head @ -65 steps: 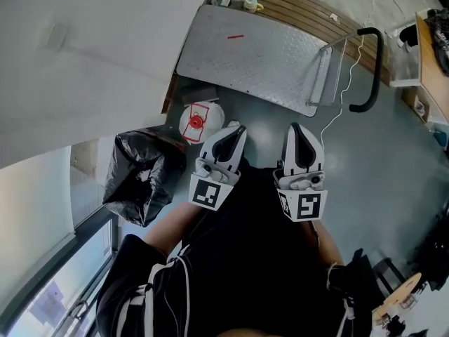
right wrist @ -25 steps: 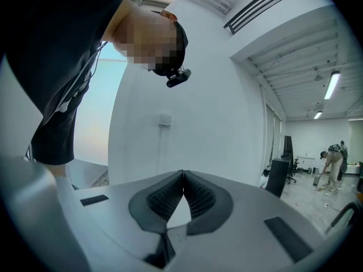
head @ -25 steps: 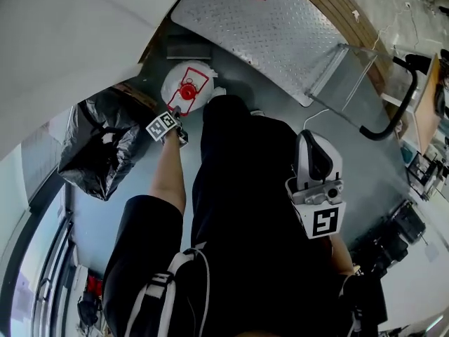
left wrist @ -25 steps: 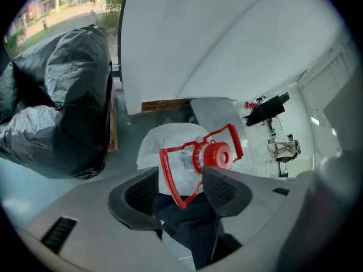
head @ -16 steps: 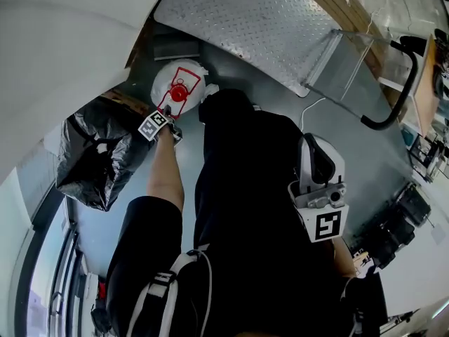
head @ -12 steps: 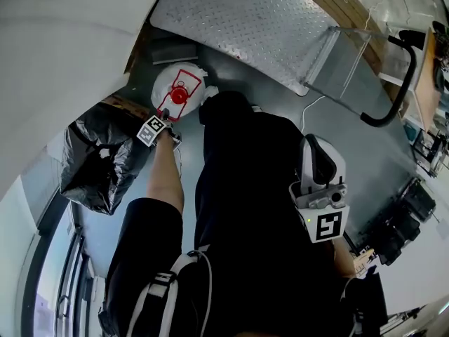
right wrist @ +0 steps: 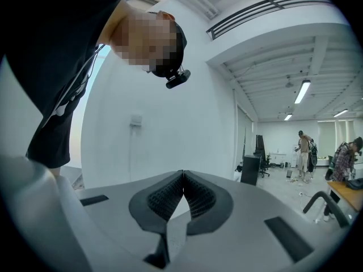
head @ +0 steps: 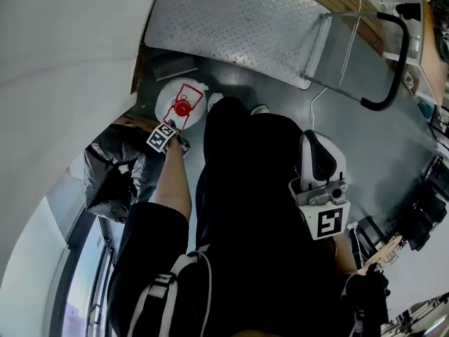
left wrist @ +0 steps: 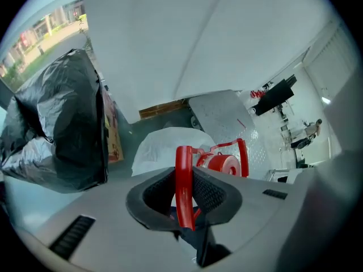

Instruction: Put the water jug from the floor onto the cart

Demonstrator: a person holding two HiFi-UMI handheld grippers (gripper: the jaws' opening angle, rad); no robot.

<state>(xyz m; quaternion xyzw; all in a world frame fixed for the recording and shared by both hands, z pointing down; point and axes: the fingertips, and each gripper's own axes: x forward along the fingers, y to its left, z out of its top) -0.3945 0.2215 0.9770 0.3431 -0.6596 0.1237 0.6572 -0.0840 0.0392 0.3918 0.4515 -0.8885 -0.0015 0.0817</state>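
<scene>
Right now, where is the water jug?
In the head view it is upper left, on the floor: the water jug sits between the black bag and the cart deck, its red handle clamped in the left gripper.

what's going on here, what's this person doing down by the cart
A person is leaning over a white water jug that stands on the floor next to a metal platform cart. Their left gripper is clamped on the jug's red handle, seemingly ready to lift it. The right gripper is shut with nothing in it and held off to the side. The jug is not on the cart yet. A black rubbish bag sits beside it.
</scene>
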